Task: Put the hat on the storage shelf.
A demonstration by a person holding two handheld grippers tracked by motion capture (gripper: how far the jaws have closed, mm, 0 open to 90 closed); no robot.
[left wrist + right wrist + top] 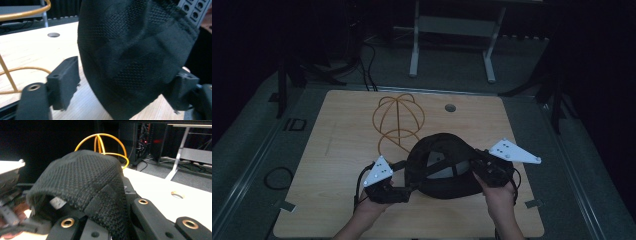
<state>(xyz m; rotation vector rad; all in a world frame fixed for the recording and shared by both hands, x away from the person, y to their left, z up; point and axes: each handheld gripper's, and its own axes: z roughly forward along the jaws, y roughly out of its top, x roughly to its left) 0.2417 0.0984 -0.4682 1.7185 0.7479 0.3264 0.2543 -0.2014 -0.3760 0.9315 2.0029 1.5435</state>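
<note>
We hold a black mesh cap point(443, 167) between us over the near half of the table point(337, 150), crown up and opening tipped toward us. Our right gripper point(486, 172) has its jaws pressed together on the cap's right rim; in the right gripper view the fabric drapes over them. Our left gripper point(408, 186) sits at the cap's left edge with its jaws spread. In the left gripper view the cap point(130, 57) hangs between them, apart from the left jaw; whether the right jaw touches it we cannot tell. A yellow wire stand point(398, 122) rises just behind the cap.
</note>
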